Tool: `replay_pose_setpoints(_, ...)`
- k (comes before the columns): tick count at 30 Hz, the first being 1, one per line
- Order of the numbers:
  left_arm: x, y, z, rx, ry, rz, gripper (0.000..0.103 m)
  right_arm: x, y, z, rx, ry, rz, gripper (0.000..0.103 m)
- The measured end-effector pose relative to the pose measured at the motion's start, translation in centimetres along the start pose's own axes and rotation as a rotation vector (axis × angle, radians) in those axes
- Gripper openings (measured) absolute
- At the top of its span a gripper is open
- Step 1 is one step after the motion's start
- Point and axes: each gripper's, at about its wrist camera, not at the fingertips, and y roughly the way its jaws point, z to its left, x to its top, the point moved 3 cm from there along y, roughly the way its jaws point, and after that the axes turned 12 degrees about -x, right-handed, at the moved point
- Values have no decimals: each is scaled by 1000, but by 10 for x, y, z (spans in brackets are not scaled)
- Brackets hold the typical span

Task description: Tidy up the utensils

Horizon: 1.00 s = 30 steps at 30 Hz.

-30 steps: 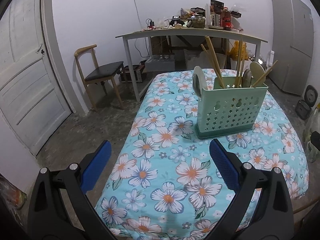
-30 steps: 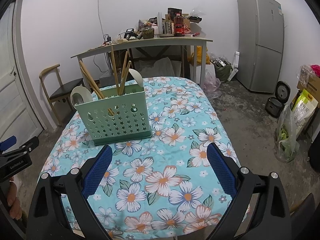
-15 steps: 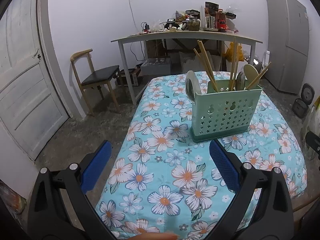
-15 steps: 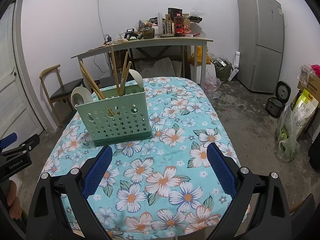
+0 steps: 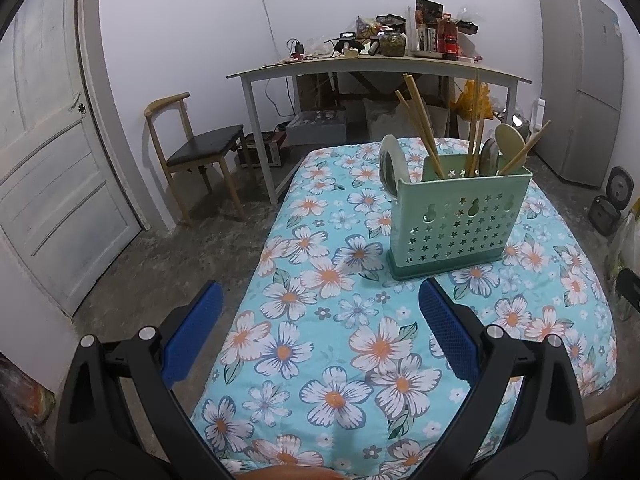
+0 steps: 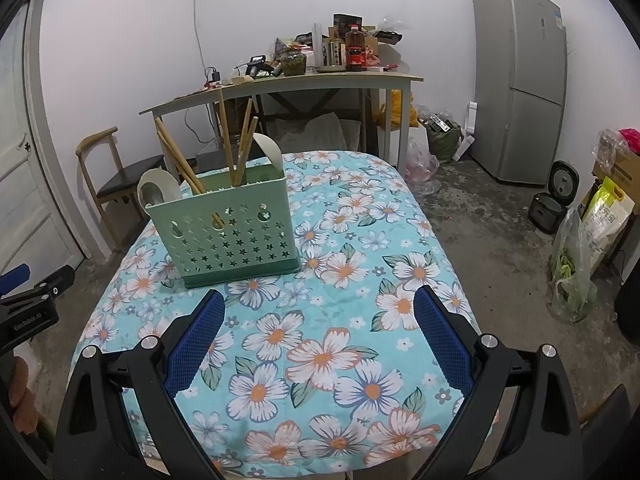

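Observation:
A mint-green utensil holder [image 5: 458, 226] [image 6: 230, 232] with star cut-outs stands upright on the floral tablecloth [image 5: 352, 344] [image 6: 320, 320]. Several wooden chopsticks [image 5: 420, 120] [image 6: 228, 136] and pale spoons [image 5: 509, 140] [image 6: 269, 149] stick up out of it. A pale ladle [image 5: 390, 162] [image 6: 158, 190] hangs at its end. My left gripper [image 5: 318, 328] is open, held back from the holder above the table's near left part, nothing between its blue pads. My right gripper [image 6: 318, 326] is open too, short of the holder and to its right. The left gripper [image 6: 28, 304] also shows at the right wrist view's left edge.
A wooden chair [image 5: 192, 152] and a white door [image 5: 48, 160] are left of the table. A cluttered desk [image 5: 380, 70] stands behind it. A grey fridge [image 6: 520, 80], rice cookers [image 6: 554, 200] and bags [image 6: 576, 264] are on the floor to the right.
The left gripper has drawn back and up from the holder, which now looks smaller and farther away. The right gripper has barely moved. Both stayed open.

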Motion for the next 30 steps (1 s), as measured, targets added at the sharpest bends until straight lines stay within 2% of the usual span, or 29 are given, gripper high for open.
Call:
replay_pose_setpoints(8, -3, 4, 0, 3, 3, 14, 95, -5, 1, -14, -22, 15, 7, 93)
replay_pose_setpoints(30, -4, 6, -3, 4, 14, 18, 95, -9, 0, -8, -16, -21, -5, 93)
